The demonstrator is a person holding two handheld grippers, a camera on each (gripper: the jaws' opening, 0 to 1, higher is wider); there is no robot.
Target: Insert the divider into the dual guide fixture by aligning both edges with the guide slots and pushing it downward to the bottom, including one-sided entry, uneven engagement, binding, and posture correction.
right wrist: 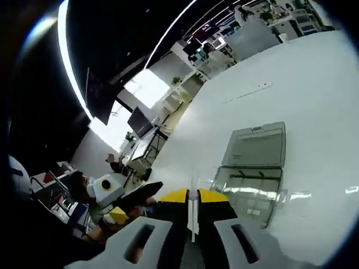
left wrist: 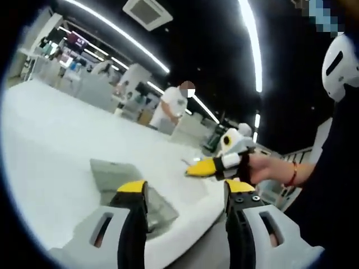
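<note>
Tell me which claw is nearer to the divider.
Right. The right claw is shut on the divider, edge-on between its jaws; the left claw is open, off to its side.

Clear lidded fixture (right wrist: 252, 174) lies open, perhaps empty.

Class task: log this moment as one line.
left tongs open, empty | right tongs shut on divider | clear box on white table
</note>
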